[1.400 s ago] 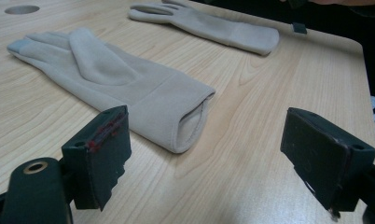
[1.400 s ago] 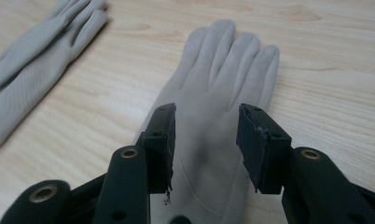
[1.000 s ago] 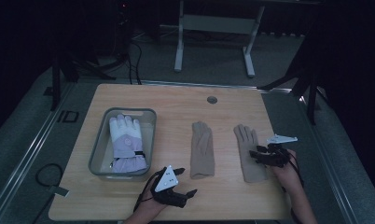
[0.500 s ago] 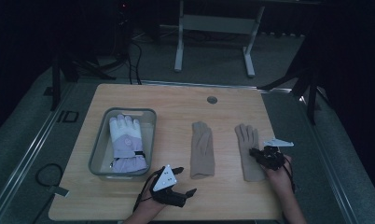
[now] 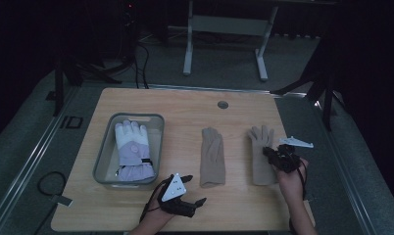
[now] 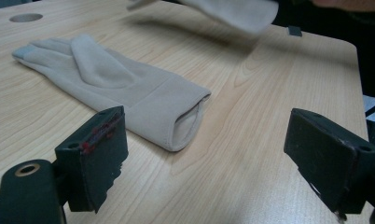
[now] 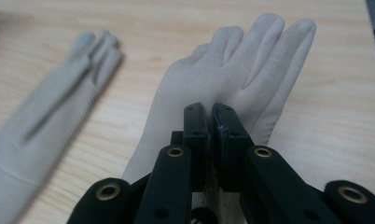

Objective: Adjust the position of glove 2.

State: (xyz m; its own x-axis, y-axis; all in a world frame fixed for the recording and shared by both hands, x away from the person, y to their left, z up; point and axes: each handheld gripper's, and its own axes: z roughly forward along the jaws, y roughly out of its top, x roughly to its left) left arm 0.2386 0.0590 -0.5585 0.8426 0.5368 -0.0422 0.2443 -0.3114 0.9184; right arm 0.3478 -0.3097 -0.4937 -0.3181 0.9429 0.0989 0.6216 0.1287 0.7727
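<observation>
My right gripper (image 5: pixel 272 154) is clenched on the right beige glove (image 5: pixel 261 154), which lies near the right edge of the worktop (image 5: pixel 185 105) with its fingers pointing toward the far edge. In the right gripper view the two black jaws stand pressed together with a fold of the right beige glove (image 7: pixel 241 70) pinched between the pads; these jaws have just been closing on that fabric. In the left gripper view the cuff end of this glove (image 6: pixel 232 11) appears blurred and raised off the wood at the top of the frame. My left gripper (image 5: pixel 194 201) rests at the near edge of the worktop, left of centre, jaws released and spread wide with nothing between them. In the left gripper view the two pads stand well apart over bare wood, aimed at the open cuff of the left beige glove (image 6: pixel 115 86). This left beige glove (image 5: pixel 212 156) lies flat at the middle of the worktop, fingers toward the far edge, cuff toward the near edge, well apart from the right one. A grey plastic bin (image 5: pixel 103 164) sits toward the left edge and holds a white and lilac ski glove (image 5: pixel 132 149). A round cable hole (image 5: pixel 223 105) sits near the far edge.
</observation>
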